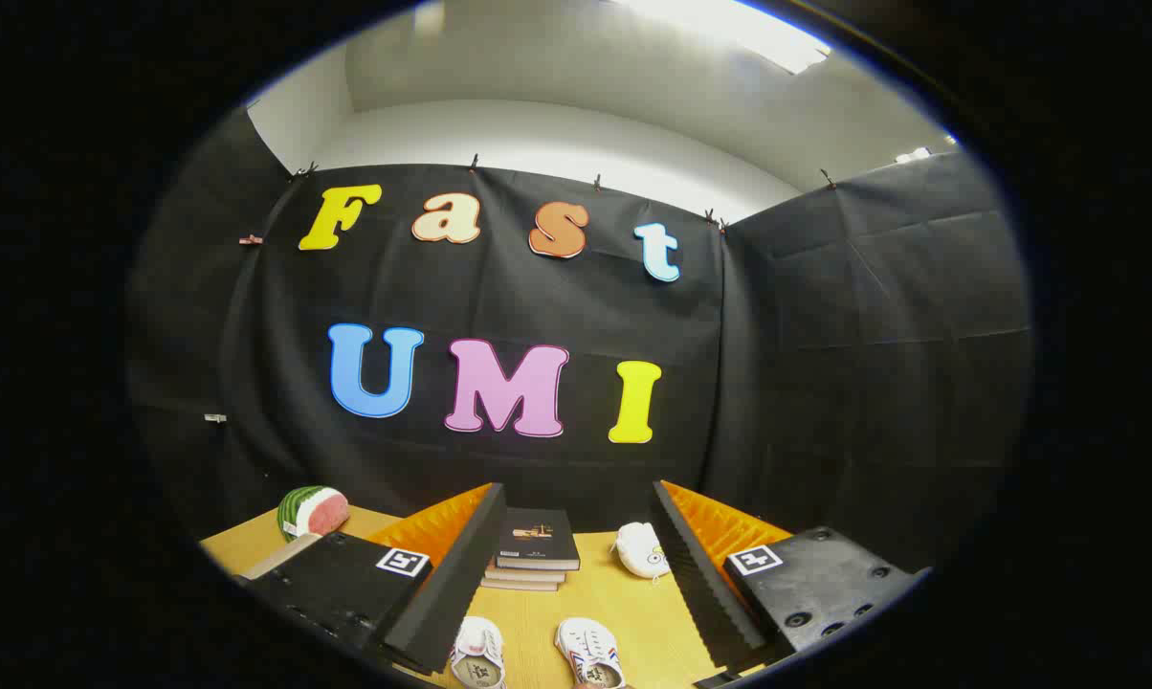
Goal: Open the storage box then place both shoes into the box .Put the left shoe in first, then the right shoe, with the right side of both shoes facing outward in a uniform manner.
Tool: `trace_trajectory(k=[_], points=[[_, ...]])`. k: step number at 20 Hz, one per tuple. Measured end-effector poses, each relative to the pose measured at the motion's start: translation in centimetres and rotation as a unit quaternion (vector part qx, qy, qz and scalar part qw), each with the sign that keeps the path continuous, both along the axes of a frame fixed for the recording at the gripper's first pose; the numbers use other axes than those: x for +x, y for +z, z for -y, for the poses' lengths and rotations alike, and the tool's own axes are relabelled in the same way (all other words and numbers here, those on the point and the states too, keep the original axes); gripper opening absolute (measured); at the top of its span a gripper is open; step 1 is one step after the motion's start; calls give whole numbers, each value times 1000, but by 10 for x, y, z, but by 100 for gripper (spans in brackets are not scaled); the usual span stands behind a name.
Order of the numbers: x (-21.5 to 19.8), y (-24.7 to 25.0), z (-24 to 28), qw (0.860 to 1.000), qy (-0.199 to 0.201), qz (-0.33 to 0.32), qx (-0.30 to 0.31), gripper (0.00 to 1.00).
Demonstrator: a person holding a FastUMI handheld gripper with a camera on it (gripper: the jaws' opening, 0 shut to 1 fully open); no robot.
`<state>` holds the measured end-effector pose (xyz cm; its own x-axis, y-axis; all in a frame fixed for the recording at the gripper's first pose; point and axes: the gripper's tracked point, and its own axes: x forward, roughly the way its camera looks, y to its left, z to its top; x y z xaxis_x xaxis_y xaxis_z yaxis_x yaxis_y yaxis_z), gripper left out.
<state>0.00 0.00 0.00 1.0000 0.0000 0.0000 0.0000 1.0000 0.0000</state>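
**Shoes half seen between my spread fingers**

Two white shoes (pixel 535 653) lie on the wooden table (pixel 624 598) near me, between my fingers, only their toe ends visible. My gripper (pixel 576 574) is wide open and holds nothing; its ridged pads (pixel 700 565) face each other. Beyond the shoes sits a stack of dark books (pixel 534 548), and to their right a small white round thing (pixel 641 549) I cannot identify. Far left lies a watermelon slice (pixel 312 510), apparently a toy.

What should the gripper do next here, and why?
Probably tip down and look for the storage box, since it must be opened first. The gripper is open and holds nothing; two white shoes lie on the table between its fingers, a stack of books beyond them.
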Motion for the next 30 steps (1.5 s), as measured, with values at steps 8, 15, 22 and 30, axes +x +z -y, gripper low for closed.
trace_trajectory(k=[8, 15, 22, 30], points=[[3, -9, -8, 1000, 0, -13, 6, 97], [8, -11, -14, 1000, 9, -20, 13, 97], [7, -38, -31, 996, 49, -63, 42, 97], [3, -81, -73, 967, 127, -167, 146, 98]])
